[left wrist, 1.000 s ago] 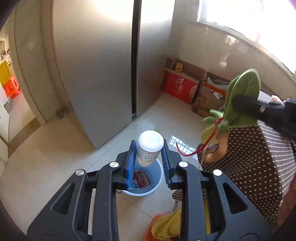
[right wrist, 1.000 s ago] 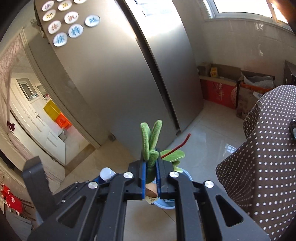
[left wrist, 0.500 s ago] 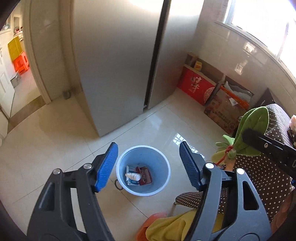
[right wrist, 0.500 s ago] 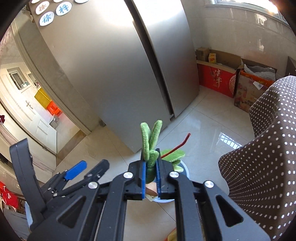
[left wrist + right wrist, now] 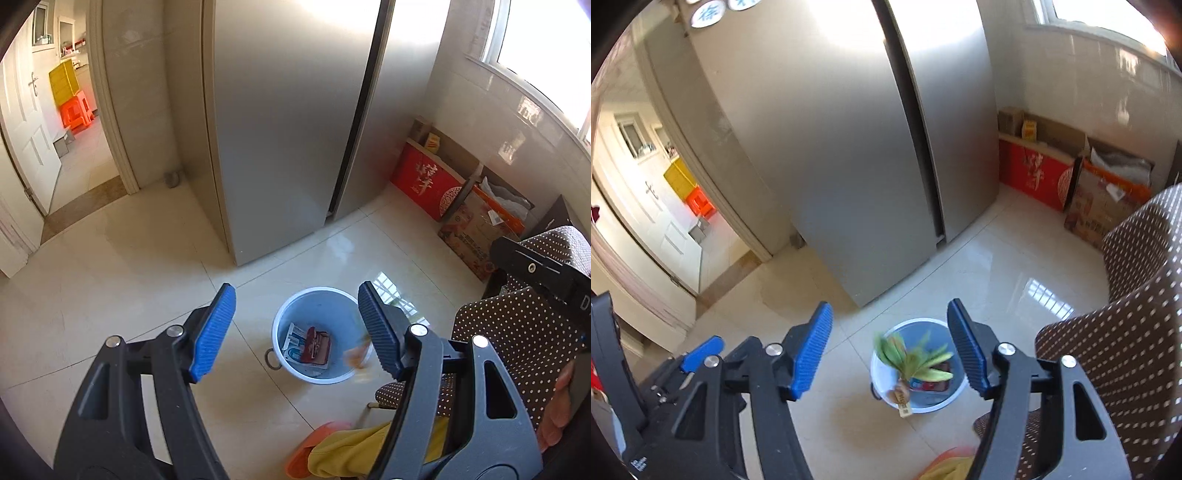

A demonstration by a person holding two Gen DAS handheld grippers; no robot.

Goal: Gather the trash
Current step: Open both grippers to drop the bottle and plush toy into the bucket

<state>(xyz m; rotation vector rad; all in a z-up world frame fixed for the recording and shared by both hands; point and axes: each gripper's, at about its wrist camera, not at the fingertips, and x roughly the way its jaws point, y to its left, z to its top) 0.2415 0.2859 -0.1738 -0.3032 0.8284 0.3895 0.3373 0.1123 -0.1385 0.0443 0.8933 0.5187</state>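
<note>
A light blue trash bin (image 5: 280,325) stands on the tiled floor and holds wrappers and a small carton (image 5: 308,345). My left gripper (image 5: 295,332) is open and empty above it. My right gripper (image 5: 888,354) is open too. In the right wrist view a green leafy toy (image 5: 912,360) with a tan tag is blurred in mid-fall at the bin (image 5: 934,404). An orange blur (image 5: 356,356) at the bin's right rim in the left wrist view seems to be the same toy.
A steel double-door fridge (image 5: 288,110) stands behind the bin. Red and brown cardboard boxes (image 5: 428,181) line the wall under the window. A brown polka-dot cloth (image 5: 1126,332) covers furniture on the right. An open doorway (image 5: 70,122) is at the left.
My left gripper opened and dropped the white cup, which I no longer see. My right gripper then opened and let go of the green toy, now falling at the bin.
</note>
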